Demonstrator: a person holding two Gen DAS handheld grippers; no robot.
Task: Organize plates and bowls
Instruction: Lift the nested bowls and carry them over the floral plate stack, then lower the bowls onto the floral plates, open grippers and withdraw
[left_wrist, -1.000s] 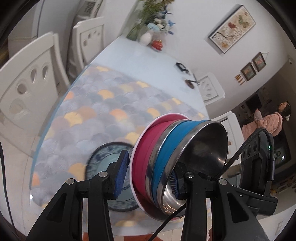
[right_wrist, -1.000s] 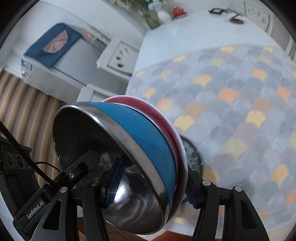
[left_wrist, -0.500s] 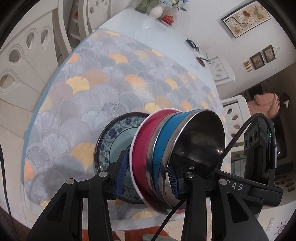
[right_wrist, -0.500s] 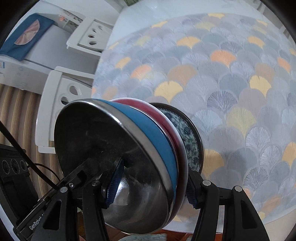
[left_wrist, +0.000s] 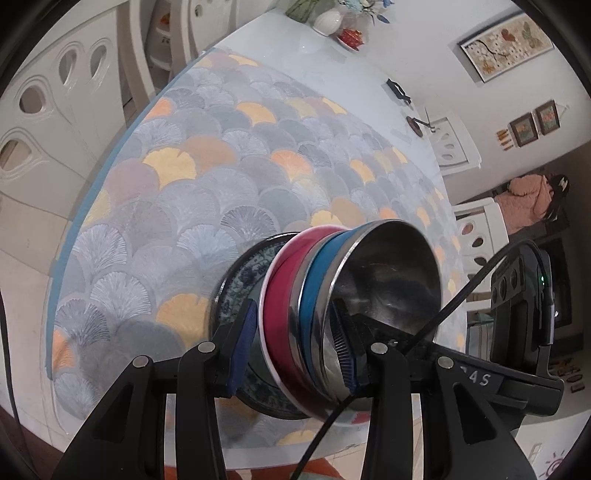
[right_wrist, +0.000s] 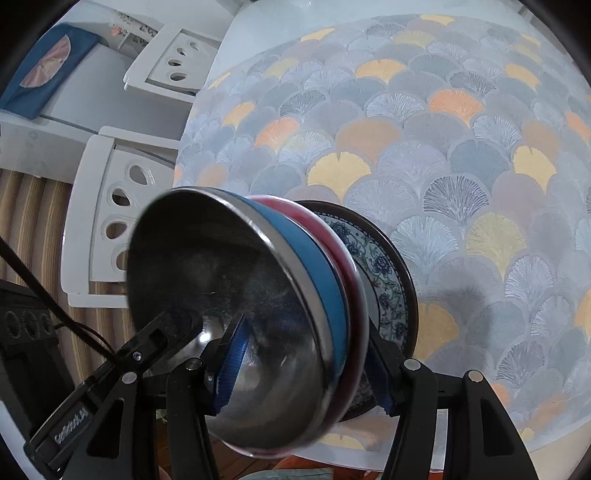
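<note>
Two nested steel bowls, a blue one (left_wrist: 314, 295) inside a red one (left_wrist: 282, 291), are held between both grippers. My left gripper (left_wrist: 291, 347) is shut on their rims from one side. My right gripper (right_wrist: 303, 373) is shut on the same stack, the blue bowl (right_wrist: 321, 280) and red bowl (right_wrist: 351, 288), from the other side. A blue-and-white patterned plate (left_wrist: 236, 284) lies on the table right under the red bowl; it also shows in the right wrist view (right_wrist: 384, 273). I cannot tell whether the red bowl touches the plate.
The round table (right_wrist: 443, 129) has a fan-pattern cloth. White chairs (right_wrist: 107, 206) stand around it. A vase with flowers (left_wrist: 328, 18) and small dark items (left_wrist: 399, 88) sit at the far side. A person (left_wrist: 532, 199) stands in the background.
Both grippers have carried the bowl stack down toward the table. The stack now sits right over the patterned plate, which looked farther below it before.
</note>
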